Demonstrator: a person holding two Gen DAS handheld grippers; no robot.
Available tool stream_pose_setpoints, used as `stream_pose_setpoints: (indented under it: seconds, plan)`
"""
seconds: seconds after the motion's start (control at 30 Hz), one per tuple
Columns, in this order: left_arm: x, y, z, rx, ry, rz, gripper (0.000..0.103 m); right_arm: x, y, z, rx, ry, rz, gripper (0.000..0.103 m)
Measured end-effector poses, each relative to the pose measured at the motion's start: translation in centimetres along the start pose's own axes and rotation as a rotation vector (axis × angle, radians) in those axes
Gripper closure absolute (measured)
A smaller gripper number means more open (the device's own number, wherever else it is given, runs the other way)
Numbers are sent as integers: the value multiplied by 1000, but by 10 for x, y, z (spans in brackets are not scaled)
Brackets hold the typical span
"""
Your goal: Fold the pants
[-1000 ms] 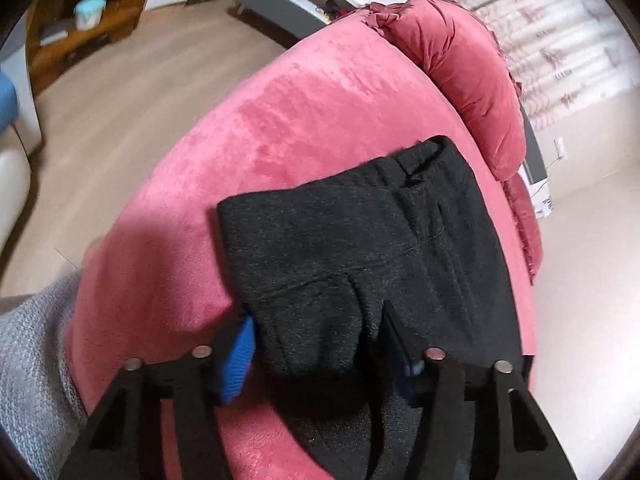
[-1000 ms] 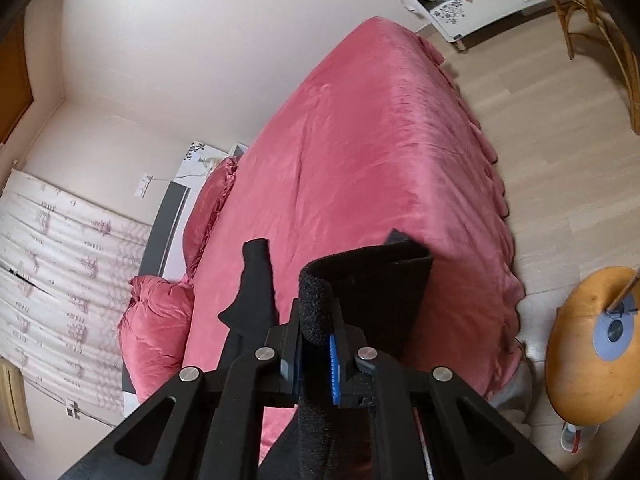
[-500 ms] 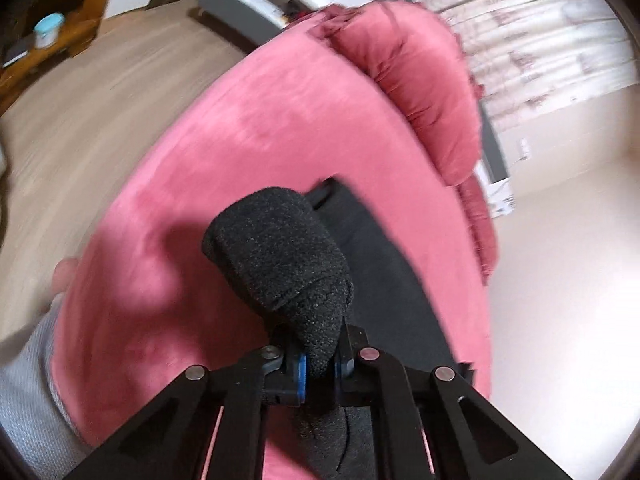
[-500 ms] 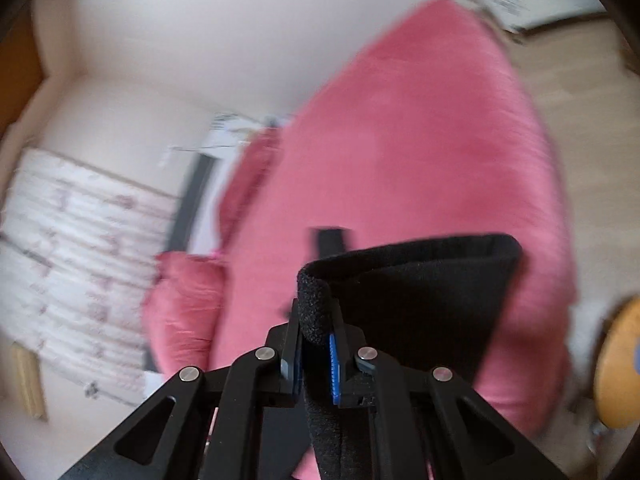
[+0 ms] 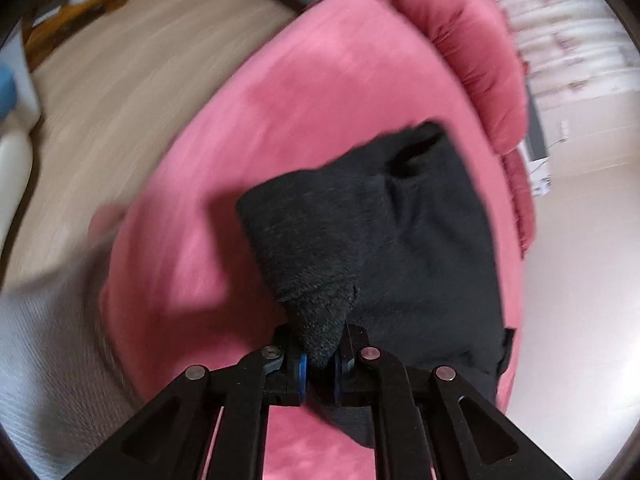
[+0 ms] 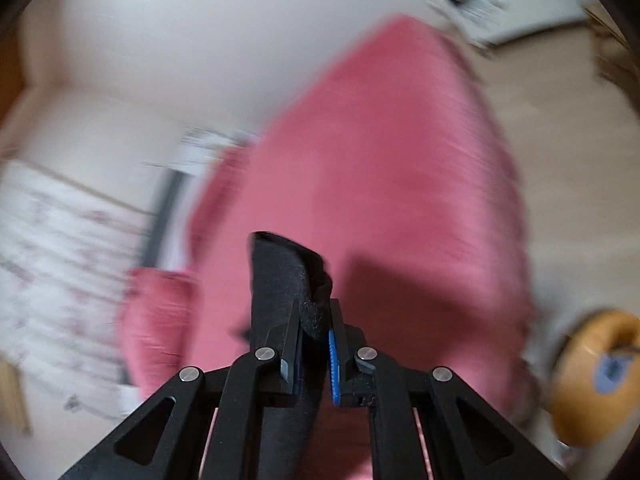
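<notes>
The dark grey pants (image 5: 420,240) lie folded on the pink bed (image 5: 304,92). My left gripper (image 5: 320,364) is shut on a bunched fold of the pants at their near edge, lifting it off the cover. In the right wrist view my right gripper (image 6: 314,334) is shut on another thick edge of the pants (image 6: 280,280), which stands up between the fingers above the bed (image 6: 400,160). Both views are blurred by motion.
A pink pillow (image 5: 472,52) lies at the head of the bed, with a second pillow (image 6: 156,320) in the right wrist view. Wood floor (image 5: 120,80) lies left of the bed. A round orange stool (image 6: 596,376) stands right of the bed. A grey sleeve (image 5: 48,360) is at lower left.
My left gripper closed on the pants' near fold and lifted it. Both grippers are carrying their folds across the bed. The right-held cloth now looks narrower.
</notes>
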State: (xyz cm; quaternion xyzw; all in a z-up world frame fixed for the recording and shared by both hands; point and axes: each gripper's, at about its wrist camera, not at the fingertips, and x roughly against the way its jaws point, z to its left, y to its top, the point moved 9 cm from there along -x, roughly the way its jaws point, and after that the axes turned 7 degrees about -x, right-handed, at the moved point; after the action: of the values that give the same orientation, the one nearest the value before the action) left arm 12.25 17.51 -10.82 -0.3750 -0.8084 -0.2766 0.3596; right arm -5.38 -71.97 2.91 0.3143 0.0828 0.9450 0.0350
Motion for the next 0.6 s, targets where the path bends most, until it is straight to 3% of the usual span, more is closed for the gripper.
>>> stream_pose_setpoints:
  seconds: [0.1, 0.23, 0.33, 0.43, 0.47, 0.53, 0.6]
  plan:
    - [-2, -5, 7, 5, 5, -23, 94, -30, -13, -67, -45, -127, 37, 94]
    - [4, -1, 1, -13, 16, -14, 94, -40, -9, -103, -39, -209, 1, 94]
    - [26, 6, -16, -40, -35, -49, 94, -30, -3, -90, -29, -158, -23, 96]
    - [38, 8, -25, -72, -45, -64, 94, 14, 25, -55, 6, -63, -169, 99]
    - [35, 8, -25, -108, -13, -58, 93, 32, 35, -50, 28, -66, -220, 99]
    - [20, 4, -20, -199, 102, -16, 84, 39, 44, -45, 123, -147, -240, 97]
    - [9, -2, -8, -245, 246, 12, 63, 29, 34, -49, 203, -239, -166, 84]
